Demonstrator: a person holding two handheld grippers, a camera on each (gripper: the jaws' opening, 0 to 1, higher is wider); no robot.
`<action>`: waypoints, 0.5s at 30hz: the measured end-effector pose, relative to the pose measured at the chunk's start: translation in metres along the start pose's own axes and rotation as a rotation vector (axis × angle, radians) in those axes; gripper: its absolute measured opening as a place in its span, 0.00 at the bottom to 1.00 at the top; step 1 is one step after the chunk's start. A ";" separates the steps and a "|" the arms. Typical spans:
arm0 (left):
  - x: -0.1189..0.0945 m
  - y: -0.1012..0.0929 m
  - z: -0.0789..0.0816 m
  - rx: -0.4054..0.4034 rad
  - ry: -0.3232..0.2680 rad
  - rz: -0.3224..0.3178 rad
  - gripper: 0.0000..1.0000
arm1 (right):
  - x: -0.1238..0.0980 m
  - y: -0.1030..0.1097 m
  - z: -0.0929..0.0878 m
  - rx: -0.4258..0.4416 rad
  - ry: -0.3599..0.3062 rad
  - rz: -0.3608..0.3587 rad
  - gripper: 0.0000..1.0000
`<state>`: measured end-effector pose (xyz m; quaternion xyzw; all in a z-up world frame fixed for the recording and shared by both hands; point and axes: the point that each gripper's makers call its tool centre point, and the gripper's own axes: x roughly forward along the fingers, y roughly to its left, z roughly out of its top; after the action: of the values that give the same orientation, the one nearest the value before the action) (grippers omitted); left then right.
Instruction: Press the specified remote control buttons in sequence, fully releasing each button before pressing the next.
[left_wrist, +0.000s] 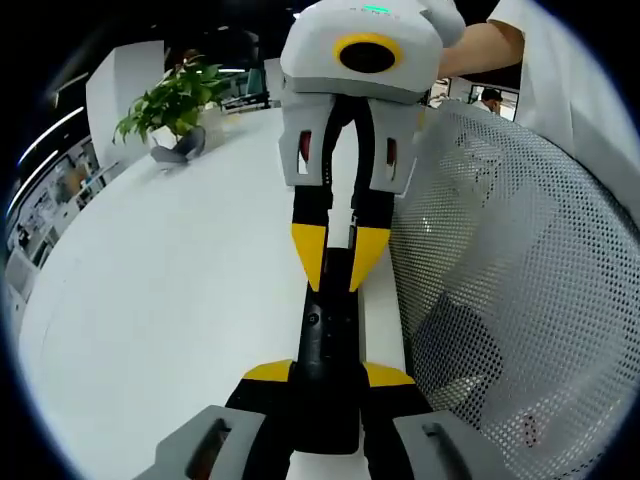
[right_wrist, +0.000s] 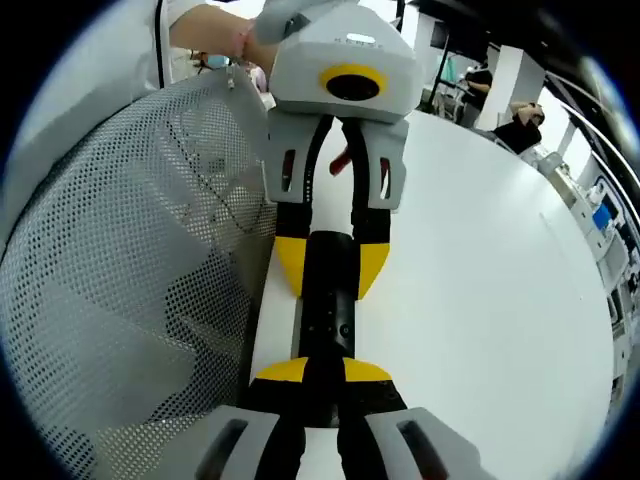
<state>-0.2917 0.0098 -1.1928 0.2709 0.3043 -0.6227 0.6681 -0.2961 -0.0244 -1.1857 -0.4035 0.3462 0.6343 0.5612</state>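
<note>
- The black remote control (left_wrist: 325, 345) (right_wrist: 328, 310) lies lengthwise between the two facing grippers, at the white table's (left_wrist: 170, 300) (right_wrist: 480, 270) edge.
- The left gripper (left_wrist: 328, 378) (right_wrist: 332, 265) is pinching one end of the remote between its yellow tips.
- The right gripper (right_wrist: 322, 372) (left_wrist: 338, 265) is clamped on the opposite end, straight ahead of the left one.
- A mesh chair back (left_wrist: 510, 280) (right_wrist: 130, 270) stands just beside both grippers.
- A potted plant (left_wrist: 175, 105) sits well beyond the left gripper on the table.
</note>
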 end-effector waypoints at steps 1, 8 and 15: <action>0.000 0.000 0.000 -0.001 -0.004 -0.001 0.24 | 0.000 0.000 0.000 0.021 0.023 0.006 0.06; 0.001 0.000 0.000 -0.006 -0.013 0.005 0.24 | -0.001 0.000 -0.001 0.054 -0.039 -0.022 0.07; 0.001 0.000 0.000 -0.009 -0.019 0.007 0.24 | -0.004 -0.003 0.001 0.180 -0.276 -0.086 0.08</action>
<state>-0.2916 0.0092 -1.1935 0.2632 0.2997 -0.6214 0.6744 -0.2934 -0.0252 -1.1818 -0.2750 0.3038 0.6256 0.6639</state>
